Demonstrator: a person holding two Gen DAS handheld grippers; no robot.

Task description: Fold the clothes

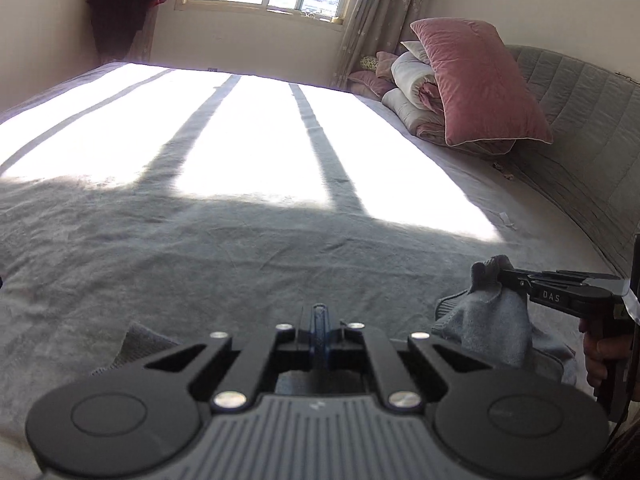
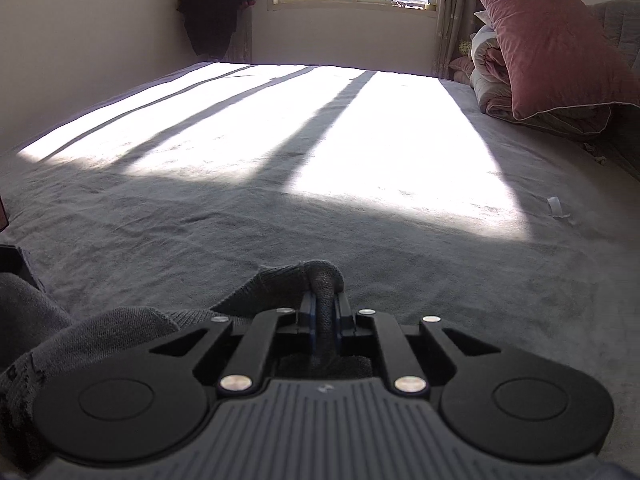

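A grey knit garment (image 1: 492, 320) lies at the near edge of the grey bed (image 1: 200, 240). My right gripper (image 1: 500, 274) comes in from the right, shut on a bunched edge of the garment, with a hand (image 1: 600, 356) on its handle. In the right wrist view the right gripper (image 2: 324, 304) pinches a rolled hem, and the garment (image 2: 120, 332) trails down to the left. My left gripper (image 1: 320, 320) has its blue pads pressed together on a thin edge of the same garment. Cloth shows just under the pads and as a flap to their left.
A pink pillow (image 1: 480, 80) leans on a folded quilt (image 1: 412, 92) against the padded headboard (image 1: 580, 120) at the right. Bright sun stripes cross the middle of the bed (image 2: 440, 260). Dark clothing (image 2: 216, 4) hangs by the window. A small white scrap (image 2: 556, 206) lies on the cover.
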